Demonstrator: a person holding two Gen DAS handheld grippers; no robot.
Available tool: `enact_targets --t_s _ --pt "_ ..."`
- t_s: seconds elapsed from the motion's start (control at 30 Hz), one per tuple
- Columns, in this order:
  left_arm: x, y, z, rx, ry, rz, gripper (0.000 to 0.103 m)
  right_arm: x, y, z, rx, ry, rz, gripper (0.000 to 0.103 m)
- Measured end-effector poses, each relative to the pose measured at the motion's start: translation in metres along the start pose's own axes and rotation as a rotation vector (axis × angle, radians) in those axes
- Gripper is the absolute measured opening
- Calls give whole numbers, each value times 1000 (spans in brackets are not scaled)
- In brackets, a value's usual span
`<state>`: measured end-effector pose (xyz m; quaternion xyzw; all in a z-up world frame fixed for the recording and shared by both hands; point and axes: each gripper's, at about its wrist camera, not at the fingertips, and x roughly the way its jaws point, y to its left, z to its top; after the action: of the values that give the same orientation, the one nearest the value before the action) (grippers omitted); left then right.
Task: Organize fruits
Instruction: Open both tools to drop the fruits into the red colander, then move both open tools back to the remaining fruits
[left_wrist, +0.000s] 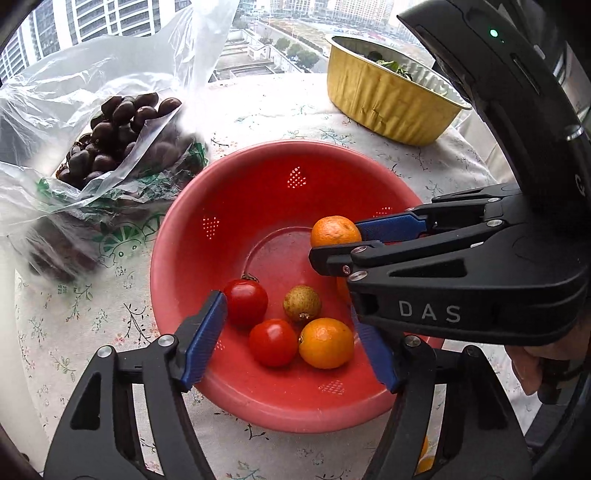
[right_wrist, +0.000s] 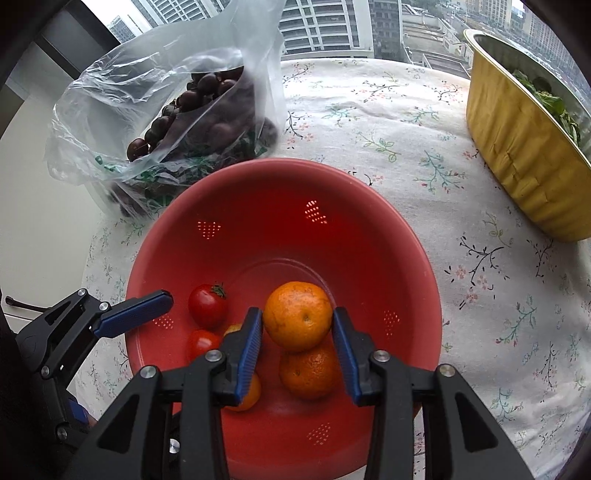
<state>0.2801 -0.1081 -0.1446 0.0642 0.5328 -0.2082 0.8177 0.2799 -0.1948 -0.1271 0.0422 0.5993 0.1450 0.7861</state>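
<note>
Fruit gathering in red colander (right_wrist: 369, 221), nearly sorted.

Left: crinkled clear bag (right_wrist: 147, 92) of dark glossy cherries, unsorted on floral-clothed table (right_wrist: 406, 122). Left claw (left_wrist: 291, 339) spread, empty, over 2 smooth tomatoes (left_wrist: 273, 341). Right claw (right_wrist: 297, 343) parted around dimpled mandarin (right_wrist: 297, 315), pads barely off it, atop another. Far right: ribbed gold foil tray (right_wrist: 517, 158).

red colander (right_wrist: 369, 221) | tomatoes, oranges inside | mandarin (right_wrist: 297, 314) atop another orange
</note>
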Motion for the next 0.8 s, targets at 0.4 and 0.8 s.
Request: enact_targets --t_s 0.4,0.8 --pt "-61 2 -38 -25 -54 38 89 -42 0 -18 30 -79 3 62" --pt "-91 -10 -153 -29 23 19 103 -98 11 -137 102 -94 10 71"
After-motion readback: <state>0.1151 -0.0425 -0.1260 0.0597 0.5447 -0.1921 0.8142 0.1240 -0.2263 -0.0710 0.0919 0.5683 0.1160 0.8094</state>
